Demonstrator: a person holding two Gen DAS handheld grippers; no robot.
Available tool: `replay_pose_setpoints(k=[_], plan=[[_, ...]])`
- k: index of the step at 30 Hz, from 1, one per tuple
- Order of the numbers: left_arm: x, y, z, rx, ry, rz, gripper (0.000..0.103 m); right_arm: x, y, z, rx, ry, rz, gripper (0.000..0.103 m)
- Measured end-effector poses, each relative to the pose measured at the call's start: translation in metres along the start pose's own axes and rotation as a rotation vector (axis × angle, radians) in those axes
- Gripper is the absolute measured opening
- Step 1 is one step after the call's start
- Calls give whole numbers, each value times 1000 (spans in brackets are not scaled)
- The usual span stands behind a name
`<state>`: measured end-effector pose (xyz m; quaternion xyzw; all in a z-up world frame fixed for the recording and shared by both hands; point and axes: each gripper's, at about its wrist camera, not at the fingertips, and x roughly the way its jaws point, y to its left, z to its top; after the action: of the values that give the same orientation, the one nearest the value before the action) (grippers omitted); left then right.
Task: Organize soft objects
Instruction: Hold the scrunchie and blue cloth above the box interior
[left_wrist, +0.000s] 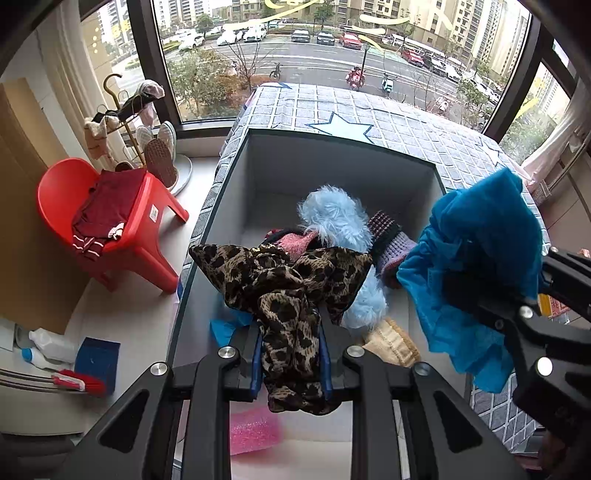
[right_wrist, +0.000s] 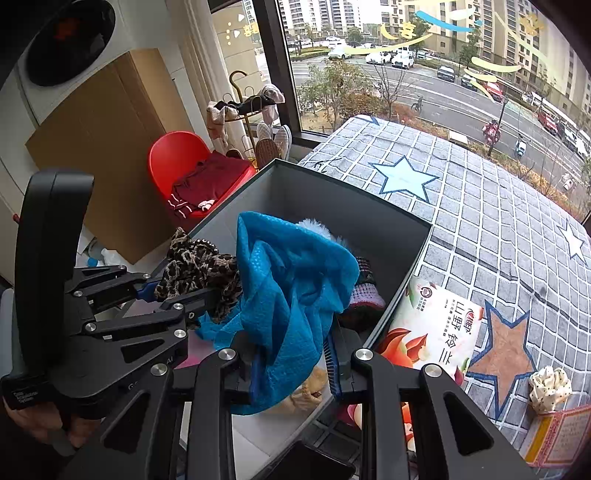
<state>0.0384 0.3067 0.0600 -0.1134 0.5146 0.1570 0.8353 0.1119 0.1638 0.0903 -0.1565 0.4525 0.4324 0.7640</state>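
A grey open box (left_wrist: 258, 177) (right_wrist: 406, 266) stands on the checked bedspread (left_wrist: 369, 110) (right_wrist: 480, 206). Inside it lie a fluffy light-blue piece (left_wrist: 336, 218), a purple knitted item (left_wrist: 393, 247), a pink item (left_wrist: 295, 242) and a cream one (left_wrist: 391, 345). My left gripper (left_wrist: 291, 354) (right_wrist: 155, 291) is shut on a leopard-print cloth (left_wrist: 284, 291) (right_wrist: 195, 269), which hangs over the box. My right gripper (right_wrist: 293, 363) (left_wrist: 491, 295) is shut on a blue mesh cloth (right_wrist: 291, 291) (left_wrist: 476, 258), held above the box's right side.
A red plastic chair (left_wrist: 107, 229) (right_wrist: 177, 162) with a dark red garment stands left of the bed, by a rack with slippers (left_wrist: 147, 136). A printed packet (right_wrist: 436, 328), a spotted scrunchie (right_wrist: 550, 384) and a card box (right_wrist: 554, 435) lie on the bedspread. Bottles (left_wrist: 44, 347) sit on the floor.
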Motion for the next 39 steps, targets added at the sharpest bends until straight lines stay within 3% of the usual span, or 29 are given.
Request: replay_pose_setpoints(k=[39], plan=[[15,3,-1,21,49,-13,25,17,5,0,-22,52,-12,27]])
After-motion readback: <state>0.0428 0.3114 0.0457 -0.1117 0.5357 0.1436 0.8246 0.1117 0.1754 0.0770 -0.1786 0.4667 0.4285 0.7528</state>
